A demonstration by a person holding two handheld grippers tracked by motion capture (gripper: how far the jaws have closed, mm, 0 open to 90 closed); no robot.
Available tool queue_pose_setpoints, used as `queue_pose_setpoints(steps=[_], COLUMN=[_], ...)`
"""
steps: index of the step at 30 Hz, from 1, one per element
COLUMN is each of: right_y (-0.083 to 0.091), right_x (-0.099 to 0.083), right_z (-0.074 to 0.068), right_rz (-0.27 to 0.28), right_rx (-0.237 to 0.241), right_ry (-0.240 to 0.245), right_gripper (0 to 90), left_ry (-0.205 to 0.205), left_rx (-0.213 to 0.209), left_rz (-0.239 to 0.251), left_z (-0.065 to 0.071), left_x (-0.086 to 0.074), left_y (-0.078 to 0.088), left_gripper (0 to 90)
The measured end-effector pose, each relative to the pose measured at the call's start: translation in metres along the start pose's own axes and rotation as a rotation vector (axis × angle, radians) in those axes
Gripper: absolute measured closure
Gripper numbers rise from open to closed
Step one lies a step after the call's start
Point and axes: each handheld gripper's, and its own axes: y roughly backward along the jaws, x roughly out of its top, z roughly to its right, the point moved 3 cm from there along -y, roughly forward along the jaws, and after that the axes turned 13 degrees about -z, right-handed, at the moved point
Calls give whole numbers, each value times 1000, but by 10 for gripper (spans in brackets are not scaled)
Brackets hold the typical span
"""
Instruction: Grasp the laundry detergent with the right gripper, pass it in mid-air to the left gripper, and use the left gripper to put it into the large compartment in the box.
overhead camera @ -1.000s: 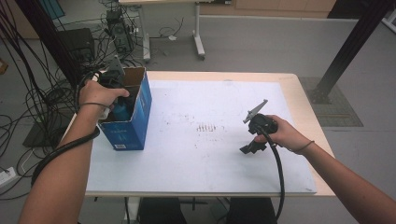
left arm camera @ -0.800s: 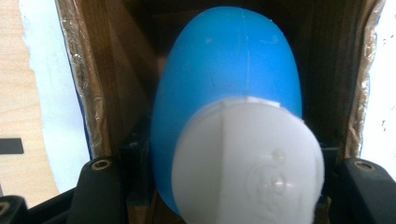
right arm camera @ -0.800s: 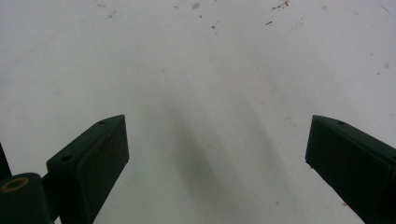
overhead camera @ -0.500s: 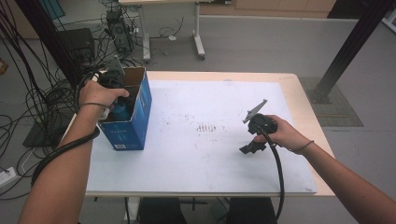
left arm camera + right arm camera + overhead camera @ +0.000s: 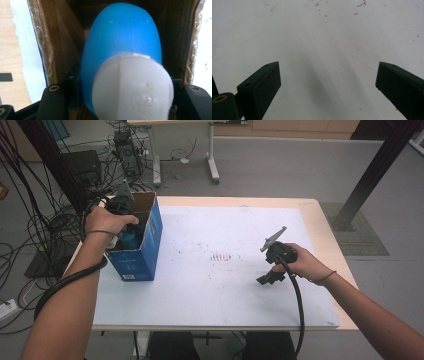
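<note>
A blue bottle [image 5: 122, 35] with a white cap [image 5: 135, 87] hangs inside an open blue cardboard box [image 5: 145, 252] at the table's left edge. My left gripper [image 5: 120, 96] is shut on the bottle, one black jaw on each side of it just behind the cap. In the high view the left gripper [image 5: 127, 231] reaches down into the box's top, with the bottle [image 5: 132, 240] partly showing below the hand. My right gripper [image 5: 265, 279] hovers low over the white table top at the right, and its jaws [image 5: 328, 67] stand wide open with nothing between them.
The white table top [image 5: 210, 290] carries a few small reddish marks near its middle. The box's brown inner walls [image 5: 57, 50] stand close around the bottle. Cables and a second table's legs [image 5: 212, 165] lie on the floor behind.
</note>
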Motion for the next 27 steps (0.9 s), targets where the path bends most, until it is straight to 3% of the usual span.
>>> queue_pose_setpoints(steps=[27], right_y=[-1], right_x=[5], right_z=[-1], right_rz=[0], right_rx=[2], right_ry=[9], right_gripper=[59], left_ry=[-20], left_rx=[3], left_rz=[-10], left_z=[0], left_x=[-2], left_y=[-1], left_gripper=[371])
